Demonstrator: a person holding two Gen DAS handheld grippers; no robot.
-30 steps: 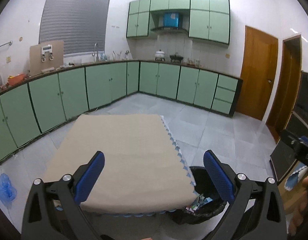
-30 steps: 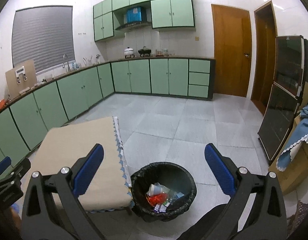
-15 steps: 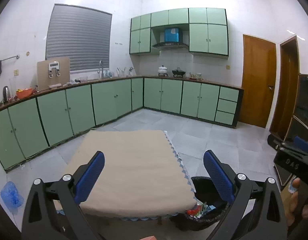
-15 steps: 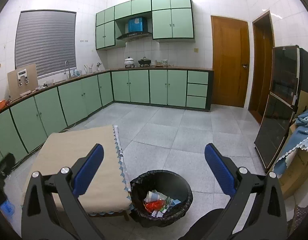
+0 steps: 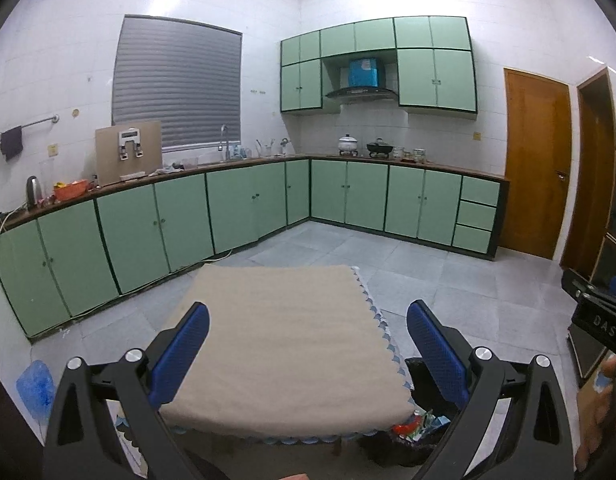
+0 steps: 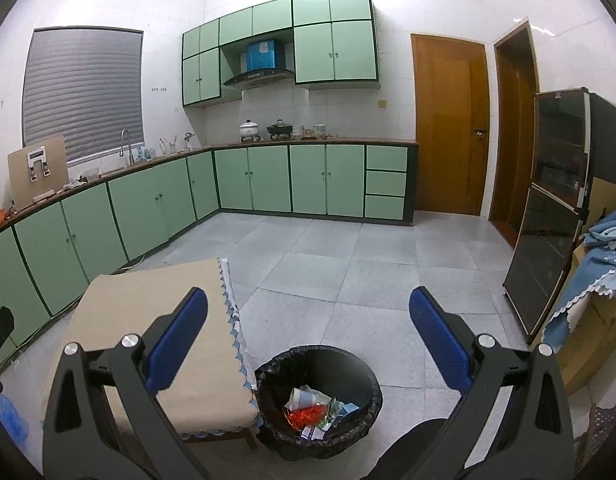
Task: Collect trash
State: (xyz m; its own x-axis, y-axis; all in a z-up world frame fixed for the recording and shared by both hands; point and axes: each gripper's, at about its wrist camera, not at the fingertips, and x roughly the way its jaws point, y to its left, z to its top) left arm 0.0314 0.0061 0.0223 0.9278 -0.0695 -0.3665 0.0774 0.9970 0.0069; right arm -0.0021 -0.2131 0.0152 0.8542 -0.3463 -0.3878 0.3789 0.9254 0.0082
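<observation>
Black liner covers the trash bin [image 6: 319, 402], which stands on the tiled floor [image 6: 348, 264] just beside the right edge of the table [image 6: 155, 320]. From the left wrist view the bin [image 5: 412, 440] is mostly hidden behind the table's beige cloth [image 5: 283, 344] and the left gripper's right finger; only a slice of rim and some contents show. Bin contents, right wrist view: a crumpled pale paper cup [image 6: 301, 396], a red wrapper [image 6: 308, 414], and mixed paper scraps [image 6: 332, 416] whose print is too small to read. Left gripper [image 5: 308, 354]: blue pads spread wide, nothing between them, held above the cloth. Right gripper [image 6: 308, 350]: pads likewise spread wide and empty, held above the bin and floor. At the right edge of the left wrist view, part of the other gripper body is cut off by the frame; white letters "DAS" [image 5: 604, 323] are legible on it. Blue box [image 6: 263, 54] above the range hood carries a label, unreadable. Blue bag [image 5: 35, 384] on the floor at far left is partly cut by the lens edge.
</observation>
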